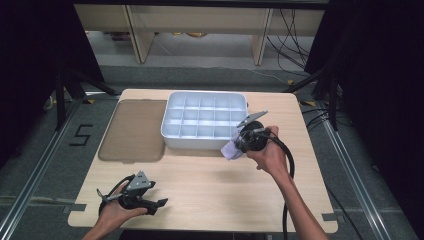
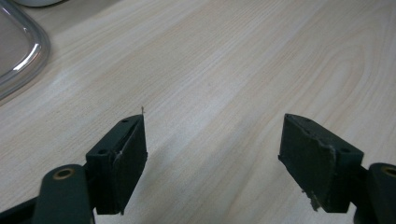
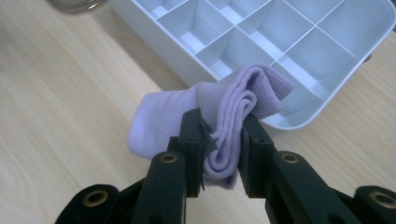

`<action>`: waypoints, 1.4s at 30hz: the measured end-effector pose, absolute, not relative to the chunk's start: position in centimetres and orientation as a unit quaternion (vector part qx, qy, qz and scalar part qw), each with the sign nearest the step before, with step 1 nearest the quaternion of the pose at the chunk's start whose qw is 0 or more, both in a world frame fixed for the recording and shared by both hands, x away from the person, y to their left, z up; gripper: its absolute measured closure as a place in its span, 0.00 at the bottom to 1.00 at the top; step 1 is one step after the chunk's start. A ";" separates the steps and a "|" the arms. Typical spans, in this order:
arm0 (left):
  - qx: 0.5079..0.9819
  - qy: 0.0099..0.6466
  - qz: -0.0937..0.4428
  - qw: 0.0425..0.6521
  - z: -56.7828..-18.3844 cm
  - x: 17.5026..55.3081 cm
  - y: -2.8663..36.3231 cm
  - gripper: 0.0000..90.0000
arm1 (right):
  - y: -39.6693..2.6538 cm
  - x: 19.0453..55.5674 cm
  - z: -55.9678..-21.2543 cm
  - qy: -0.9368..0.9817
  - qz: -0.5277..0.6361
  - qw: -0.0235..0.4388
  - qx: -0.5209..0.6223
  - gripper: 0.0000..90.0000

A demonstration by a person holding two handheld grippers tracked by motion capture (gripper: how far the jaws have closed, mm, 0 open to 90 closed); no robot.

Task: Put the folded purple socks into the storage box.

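1. Right gripper is clamped on a folded lilac sock, held above the table at the near right corner of the white divided tray.
2. Every tray compartment in sight looks empty; I judge nothing is stowed yet.
3. Left gripper rests low over bare tabletop, jaws wide apart, holding nothing.
4. Left to do: drop the sock into a cell. The clear lid lies beside the tray.

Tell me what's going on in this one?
A person works at a wooden table with a gripper in each hand. The right gripper is clamped on a folded lilac sock and holds it at the near edge of a white divided box, whose compartments look empty. The left gripper sits open over bare table, holding nothing. A clear lid lies left of the box.
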State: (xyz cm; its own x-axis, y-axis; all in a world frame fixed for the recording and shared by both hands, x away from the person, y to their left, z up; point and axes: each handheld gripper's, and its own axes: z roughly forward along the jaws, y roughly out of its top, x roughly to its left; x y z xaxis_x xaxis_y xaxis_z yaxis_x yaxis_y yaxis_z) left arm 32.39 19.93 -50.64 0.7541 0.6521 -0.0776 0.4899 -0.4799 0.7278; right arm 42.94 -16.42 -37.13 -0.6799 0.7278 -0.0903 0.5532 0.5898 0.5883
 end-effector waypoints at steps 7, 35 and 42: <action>0.855 0.329 0.114 0.384 -50.5 32.5 20.1 0.24 | -16.9 44.9 -36.0 0.872 0.258 0.177 0.375 0.82; 0.853 0.332 0.115 0.386 -50.5 32.4 20.3 0.23 | -15.8 53.2 -38.5 0.884 0.143 0.211 0.391 0.82; 0.854 0.331 0.113 0.384 -50.5 32.4 20.3 0.23 | -15.0 53.4 -39.7 0.896 0.116 0.214 0.370 0.82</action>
State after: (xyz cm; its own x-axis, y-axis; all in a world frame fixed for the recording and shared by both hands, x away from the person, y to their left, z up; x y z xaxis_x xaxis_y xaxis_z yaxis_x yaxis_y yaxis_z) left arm 32.38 20.33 -50.53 0.7553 0.6526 -0.0609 0.4784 -0.4854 0.7318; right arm 53.44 -15.00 -39.71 -0.6338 0.7136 -0.2984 0.6139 0.6988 0.3672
